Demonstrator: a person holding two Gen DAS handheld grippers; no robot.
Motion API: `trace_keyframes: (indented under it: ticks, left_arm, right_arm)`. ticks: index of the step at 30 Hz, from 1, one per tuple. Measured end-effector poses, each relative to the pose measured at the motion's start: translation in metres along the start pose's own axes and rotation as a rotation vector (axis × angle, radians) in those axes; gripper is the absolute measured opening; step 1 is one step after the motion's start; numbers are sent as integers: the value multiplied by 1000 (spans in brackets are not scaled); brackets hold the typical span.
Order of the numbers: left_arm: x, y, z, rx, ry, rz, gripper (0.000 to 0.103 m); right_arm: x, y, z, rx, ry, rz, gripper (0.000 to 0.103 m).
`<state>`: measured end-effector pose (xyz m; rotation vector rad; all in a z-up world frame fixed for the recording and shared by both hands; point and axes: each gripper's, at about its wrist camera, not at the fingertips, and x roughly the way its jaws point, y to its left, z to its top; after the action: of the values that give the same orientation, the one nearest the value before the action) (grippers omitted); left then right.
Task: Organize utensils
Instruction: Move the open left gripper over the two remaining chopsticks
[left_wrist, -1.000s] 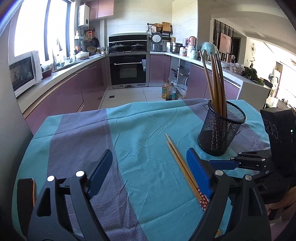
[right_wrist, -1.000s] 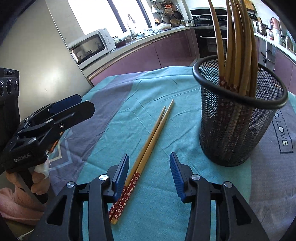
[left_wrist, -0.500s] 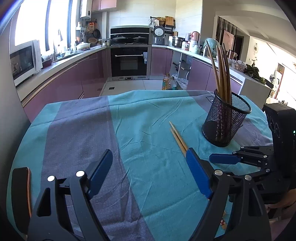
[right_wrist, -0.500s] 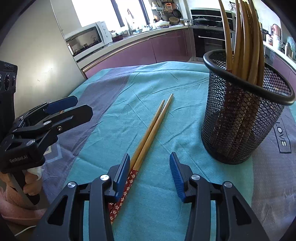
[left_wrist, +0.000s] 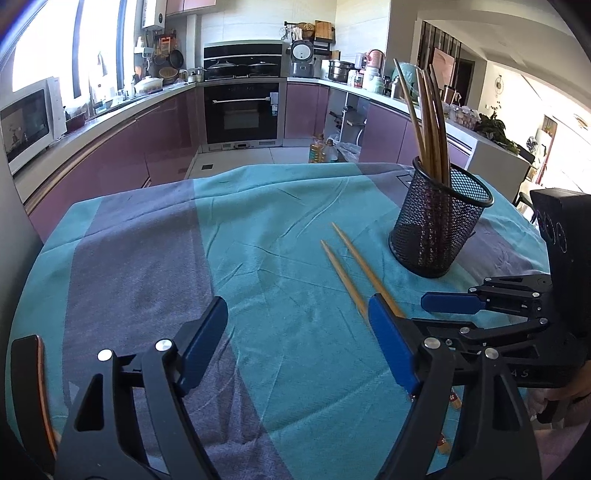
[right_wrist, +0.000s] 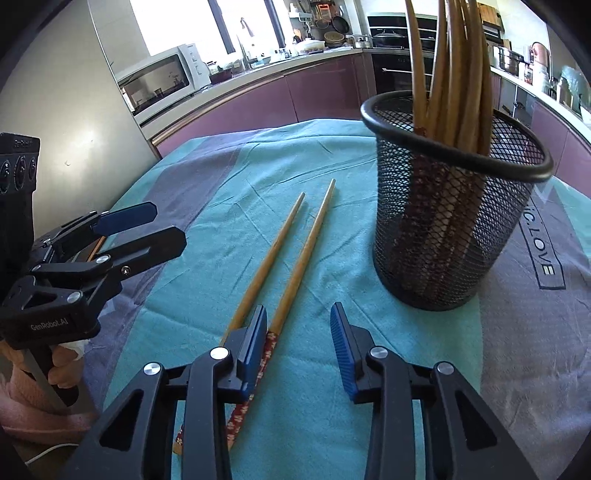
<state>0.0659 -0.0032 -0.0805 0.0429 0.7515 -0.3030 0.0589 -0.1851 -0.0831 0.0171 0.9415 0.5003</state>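
From the left wrist camera, the left tongs (left_wrist: 295, 343) hang over the teal and grey cloth (left_wrist: 258, 229) that covers the counter, spread wide with nothing between their blue pads. Two loose chopsticks (left_wrist: 352, 266) lie on the cloth ahead and to the right, their tips pointing away, the near ends hidden behind the right-hand pad. Past them stands the black mesh holder (left_wrist: 439, 225), upright, already carrying a bunch of chopsticks. The right tongs (left_wrist: 454, 308) show at the right edge, low over the cloth near the decorated ends of the pair.

From the right wrist camera, the right tongs (right_wrist: 298, 350) are parted, gripping nothing. The loose chopsticks (right_wrist: 291, 258) lie side by side, slightly splayed at the tips, running under the left pad; the red patterned end of one shows just inside that pad. The mesh holder (right_wrist: 450, 206) sits near, to the right of the pair and apart from it. The left tongs (right_wrist: 122, 229) wait open at the left.

I'd judge the step in hand to be the pick-up of the last pair, with most utensils already stowed. The next move looks to call for shifting the right tongs a touch leftward so both sticks fall between the pads, lowering to the cloth, and closing on the thick patterned ends so the pair lifts together rather than scissoring apart.
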Motion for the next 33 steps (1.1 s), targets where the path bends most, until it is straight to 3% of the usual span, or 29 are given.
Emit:
trace_keyframes:
  ticks: [7, 15, 18, 23, 33]
  left_arm:
    - [26, -21, -7, 64, 100, -59, 65]
    - [42, -34, -12, 98, 156, -96, 62]
    - [47, -35, -14, 109, 175, -93, 53]
    - [48, -32, -13, 96, 175, -91, 40]
    - [48, -26, -16, 62, 173, -97, 34]
  right_arm:
    - [-3, -6, -3, 5, 4, 4, 33]
    - [-6, -12, -4, 22, -3, 14, 33]
    - [-6, -13, -2, 27, -6, 17, 33]
    - [-6, -12, 0, 22, -12, 23, 33]
    - [10, 0, 15, 11, -4, 22, 29]
